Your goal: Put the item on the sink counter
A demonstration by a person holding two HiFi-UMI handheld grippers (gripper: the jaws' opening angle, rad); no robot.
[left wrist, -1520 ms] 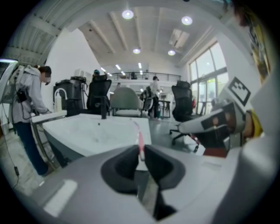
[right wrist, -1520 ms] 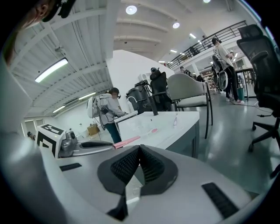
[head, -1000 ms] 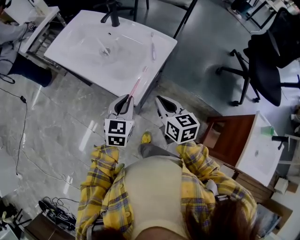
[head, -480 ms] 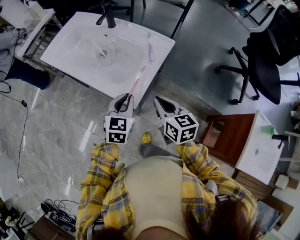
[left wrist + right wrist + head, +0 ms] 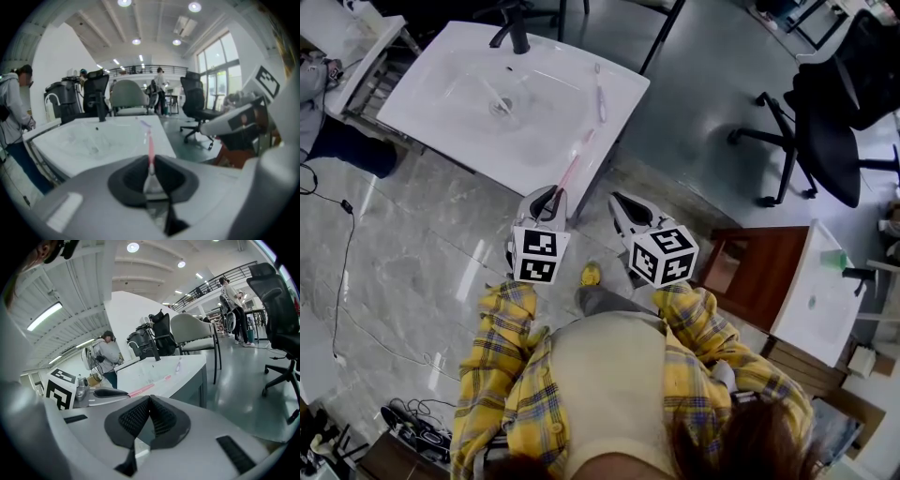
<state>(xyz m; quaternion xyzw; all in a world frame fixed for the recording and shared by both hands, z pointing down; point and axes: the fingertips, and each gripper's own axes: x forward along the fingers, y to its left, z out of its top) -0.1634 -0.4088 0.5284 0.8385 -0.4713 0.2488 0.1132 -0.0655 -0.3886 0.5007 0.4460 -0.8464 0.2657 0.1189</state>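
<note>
Left gripper [image 5: 551, 195] clamps the toothbrush [image 5: 572, 169] by its tail; right gripper [image 5: 619, 199] is closed and empty. Releasing at the worktop's [image 5: 525, 155] lower edge risks a drop to the floor [image 5: 412, 253].

No readable text, labels or numbers, nothing legible

I see toothbrush [image 5: 573, 169] pink | sink counter [image 5: 431, 103] white, faucet [image 5: 517, 36] black | my left gripper [image 5: 548, 199] and right gripper [image 5: 623, 202] pale grey, cubes [image 5: 534, 255] in black-and-white squares | my sleeves [image 5: 502, 347] yellow plaid | floor [image 5: 412, 244] grey marbled | office chair [image 5: 830, 122] black
</note>
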